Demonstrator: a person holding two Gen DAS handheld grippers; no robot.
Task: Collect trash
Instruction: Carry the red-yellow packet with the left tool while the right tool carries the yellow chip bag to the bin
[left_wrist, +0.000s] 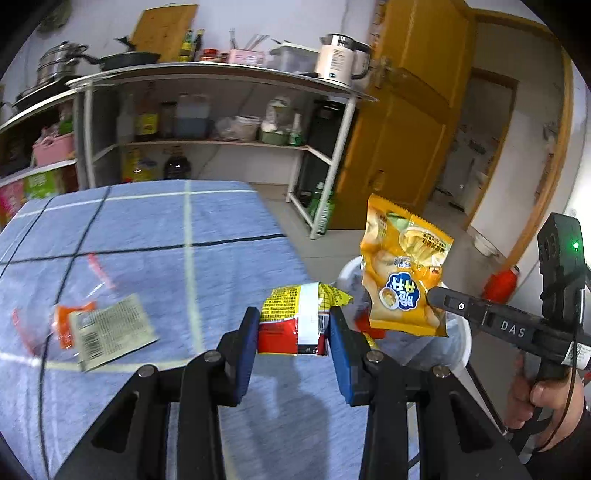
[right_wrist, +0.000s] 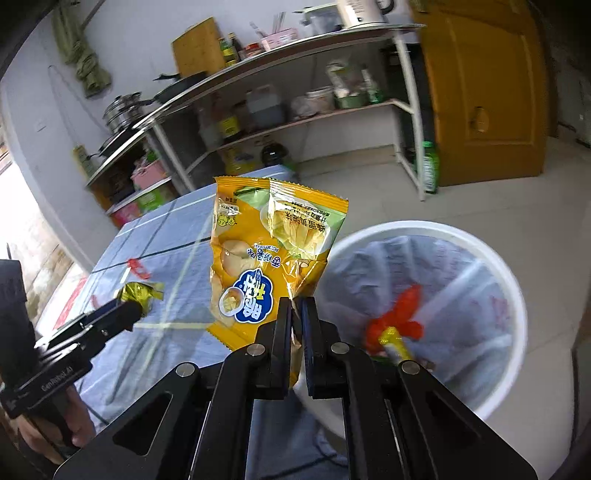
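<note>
My left gripper (left_wrist: 293, 332) is shut on a yellow and red wrapper (left_wrist: 299, 317) and holds it above the blue checked tablecloth (left_wrist: 147, 229) near its right edge. My right gripper (right_wrist: 297, 314) is shut on the corner of an orange snack bag (right_wrist: 266, 251), held upright beside the white trash bin (right_wrist: 517, 280). The bag also shows in the left wrist view (left_wrist: 402, 269), with the right gripper (left_wrist: 434, 295) to its right. The bin's liner holds red and yellow trash (right_wrist: 397, 325). A grey sachet (left_wrist: 110, 330) and an orange packet (left_wrist: 66, 321) lie on the cloth at left.
A metal shelf rack (left_wrist: 221, 74) with pots, bottles and a kettle (left_wrist: 341, 59) stands behind the table. An orange wooden door (right_wrist: 484, 92) is at the right. A green bottle (right_wrist: 430, 166) stands on the tiled floor by the rack's leg.
</note>
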